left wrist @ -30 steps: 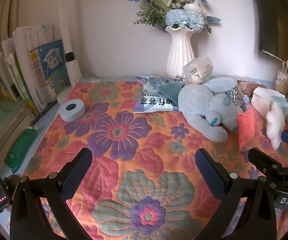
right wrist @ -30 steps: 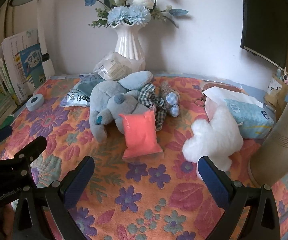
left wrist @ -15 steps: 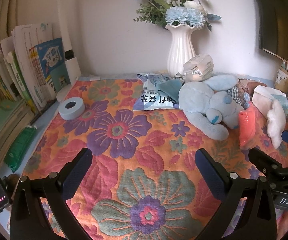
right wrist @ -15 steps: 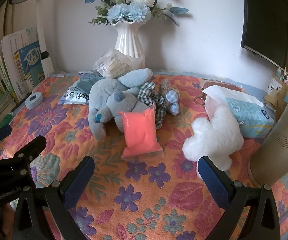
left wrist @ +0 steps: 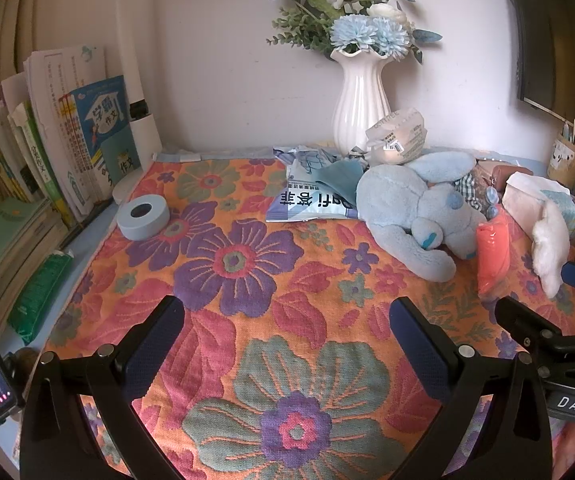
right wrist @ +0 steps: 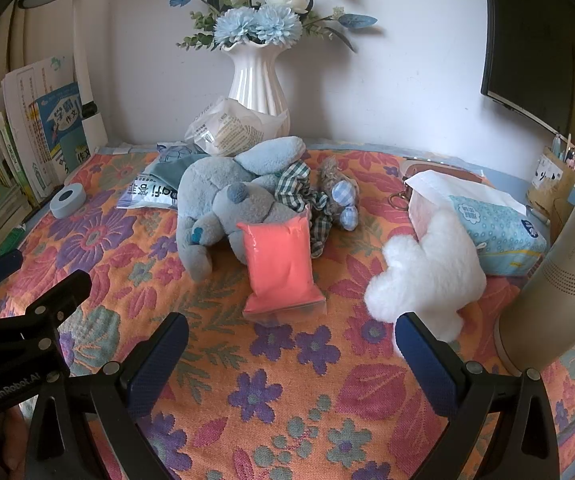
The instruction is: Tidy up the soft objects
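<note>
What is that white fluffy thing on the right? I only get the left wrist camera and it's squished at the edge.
Observer: A white plush toy. The right wrist view shows it lying up against a blue dotted tissue pack.
Operator: Is the right gripper grabbing it?
Observer: No. The right gripper is open and holds nothing. The toy lies on the cloth close to its right finger.
Operator: What's behind the orange bag?
Observer: The orange pouch leans on the blue plush animal, and a small toy in checked cloth lies behind it.
</note>
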The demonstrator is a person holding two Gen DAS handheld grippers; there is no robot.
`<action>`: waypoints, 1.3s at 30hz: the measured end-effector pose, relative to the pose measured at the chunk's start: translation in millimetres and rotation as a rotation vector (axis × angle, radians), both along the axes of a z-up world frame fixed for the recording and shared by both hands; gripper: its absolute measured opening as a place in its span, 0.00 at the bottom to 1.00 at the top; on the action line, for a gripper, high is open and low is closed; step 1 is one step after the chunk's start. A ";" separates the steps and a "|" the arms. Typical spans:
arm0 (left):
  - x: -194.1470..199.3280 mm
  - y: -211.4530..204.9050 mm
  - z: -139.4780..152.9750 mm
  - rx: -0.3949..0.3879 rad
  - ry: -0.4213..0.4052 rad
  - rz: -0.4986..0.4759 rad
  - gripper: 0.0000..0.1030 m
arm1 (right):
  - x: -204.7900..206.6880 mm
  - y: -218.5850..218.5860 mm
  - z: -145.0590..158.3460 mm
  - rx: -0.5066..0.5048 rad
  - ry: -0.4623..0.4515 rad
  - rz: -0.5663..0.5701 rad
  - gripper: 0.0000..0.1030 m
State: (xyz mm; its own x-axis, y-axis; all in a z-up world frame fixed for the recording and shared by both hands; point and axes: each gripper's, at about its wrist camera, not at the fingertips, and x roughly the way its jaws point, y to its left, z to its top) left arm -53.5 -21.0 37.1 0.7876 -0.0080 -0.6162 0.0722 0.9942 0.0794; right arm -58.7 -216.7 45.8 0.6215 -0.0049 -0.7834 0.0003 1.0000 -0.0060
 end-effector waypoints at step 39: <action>17.7 38.3 9.3 -0.128 0.149 0.121 0.99 | 1.2 -4.2 2.2 0.039 0.027 -0.001 1.00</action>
